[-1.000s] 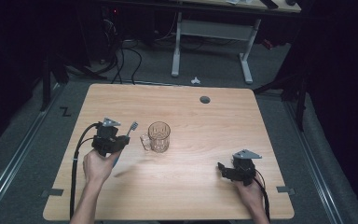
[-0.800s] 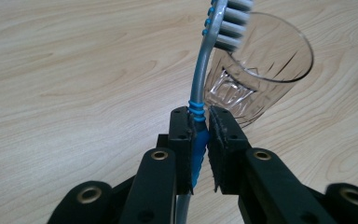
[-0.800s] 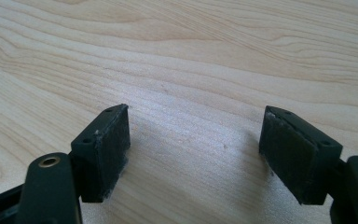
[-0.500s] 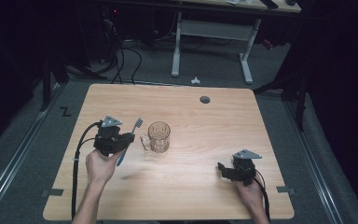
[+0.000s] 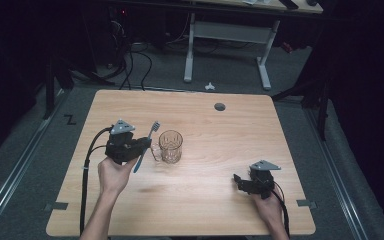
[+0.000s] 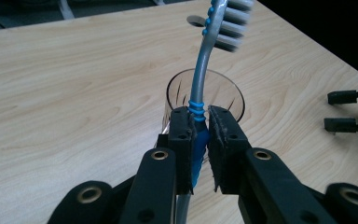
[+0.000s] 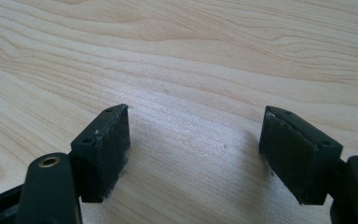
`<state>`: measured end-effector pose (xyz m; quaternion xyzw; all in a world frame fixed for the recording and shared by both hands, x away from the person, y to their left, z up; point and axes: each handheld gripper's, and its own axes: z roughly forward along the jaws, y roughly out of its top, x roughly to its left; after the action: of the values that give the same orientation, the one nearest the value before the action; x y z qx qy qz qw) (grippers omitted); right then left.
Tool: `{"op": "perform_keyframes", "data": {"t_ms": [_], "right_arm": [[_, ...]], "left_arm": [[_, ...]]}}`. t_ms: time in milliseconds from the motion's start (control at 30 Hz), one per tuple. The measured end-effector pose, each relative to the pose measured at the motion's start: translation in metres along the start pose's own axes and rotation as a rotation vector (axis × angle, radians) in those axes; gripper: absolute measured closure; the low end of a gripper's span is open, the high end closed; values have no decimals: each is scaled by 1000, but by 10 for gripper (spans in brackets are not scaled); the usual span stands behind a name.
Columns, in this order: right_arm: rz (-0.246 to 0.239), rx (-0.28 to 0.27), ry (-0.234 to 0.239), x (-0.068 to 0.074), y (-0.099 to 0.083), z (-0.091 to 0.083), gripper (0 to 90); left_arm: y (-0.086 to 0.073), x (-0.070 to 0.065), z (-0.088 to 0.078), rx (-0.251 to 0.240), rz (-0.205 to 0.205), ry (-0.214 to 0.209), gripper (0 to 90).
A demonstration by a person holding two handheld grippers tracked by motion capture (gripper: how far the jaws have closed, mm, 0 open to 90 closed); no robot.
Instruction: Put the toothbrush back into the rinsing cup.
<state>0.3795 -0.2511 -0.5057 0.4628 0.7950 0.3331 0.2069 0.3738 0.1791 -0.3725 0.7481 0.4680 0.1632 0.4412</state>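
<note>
left gripper (image 6: 199,140) fingers clamp a light, stiff toothbrush (image 6: 204,70) mid-handle beside fragile glass (image 5: 170,146); right gripper (image 7: 196,149) wide open, empty.

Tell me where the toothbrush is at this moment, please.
The toothbrush is clamped in the left gripper, on the table's left half in the high view, just left of the glass mug; its bristled head points away from the person.

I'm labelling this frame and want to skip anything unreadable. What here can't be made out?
- Toothbrush lower handle: left gripper view, hidden behind the left gripper jaws.
- Toothbrush head: left gripper view, blurred and cut off by the top edge.
- Glass mug contents: high view, too small to tell.
- Small white object on the floor: high view, too small to identify.
</note>
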Motion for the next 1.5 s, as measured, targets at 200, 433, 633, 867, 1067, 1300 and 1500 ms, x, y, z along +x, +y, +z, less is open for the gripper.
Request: {"op": "perform_keyframes", "data": {"t_ms": [200, 433, 633, 867, 1067, 1300, 1500], "right_arm": [[0, 0, 0, 0, 0, 0, 247], [0, 0, 0, 0, 0, 0, 247], [0, 0, 0, 0, 0, 0, 247], [0, 0, 0, 0, 0, 0, 247], [0, -1, 0, 0, 0, 0, 247], [0, -1, 0, 0, 0, 0, 247], [-1, -1, 0, 0, 0, 0, 247]], "left_arm": [[6, -2, 6, -20, 2, -5, 800], [10, -2, 10, -33, 5, 12, 800], [11, 2, 11, -60, -13, 2, 800], [17, 4, 14, -68, -11, -4, 801], [25, 4, 16, -88, -17, -7, 800], [32, 4, 21, -103, -16, -12, 801], [37, 3, 27, -125, -12, -15, 800]]}}
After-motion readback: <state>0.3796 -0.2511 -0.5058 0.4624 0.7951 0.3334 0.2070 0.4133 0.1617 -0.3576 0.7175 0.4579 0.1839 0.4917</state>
